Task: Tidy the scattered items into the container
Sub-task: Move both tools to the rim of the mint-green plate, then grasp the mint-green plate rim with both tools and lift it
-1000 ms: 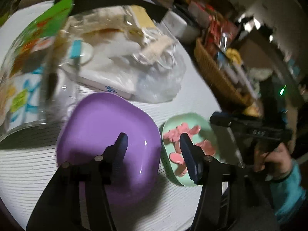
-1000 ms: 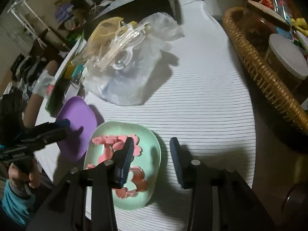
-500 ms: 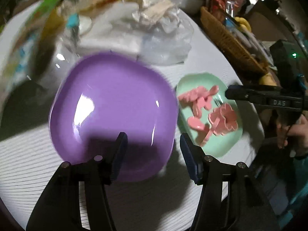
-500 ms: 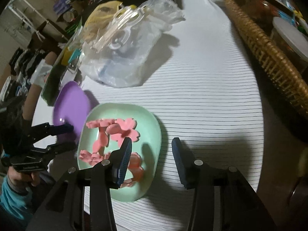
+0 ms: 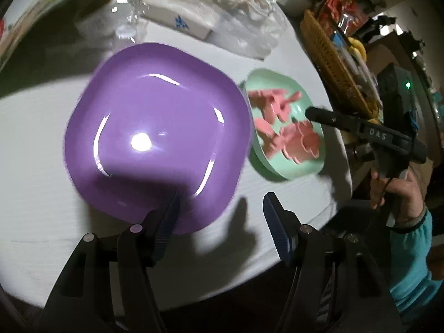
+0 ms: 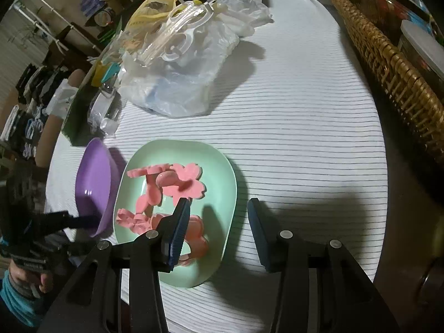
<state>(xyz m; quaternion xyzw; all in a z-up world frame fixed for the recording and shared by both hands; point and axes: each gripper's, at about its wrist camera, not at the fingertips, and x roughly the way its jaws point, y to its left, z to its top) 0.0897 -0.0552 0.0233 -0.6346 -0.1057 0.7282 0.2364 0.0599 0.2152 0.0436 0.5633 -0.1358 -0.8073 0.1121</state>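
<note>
two dishes sit side by side near the front edge of the striped tabletop (image 6: 291, 127). leftmost is the purple dish (image 5: 158, 136), squarish with rounded corners and nothing in it, one corner pointing toward the left gripper (image 5: 220, 216). that gripper's jaws are opening, with the dish's near rim just inside the left jaw and neither pad pressing on it. just to the right, nearly touching, is the mint-green dish (image 6: 222, 172), an oval whose long axis runs from the tabletop's front edge toward the back. it holds the pink flower-shaped pieces (image 6: 183, 183) (some lie flat, some lean on each other). the right gripper (image 6: 219, 233) hovers over that dish's near right rim, jaws parted and empty. behind lies a clear plastic bag (image 6: 188, 77); far right, a wicker basket (image 6: 388, 63).
</note>
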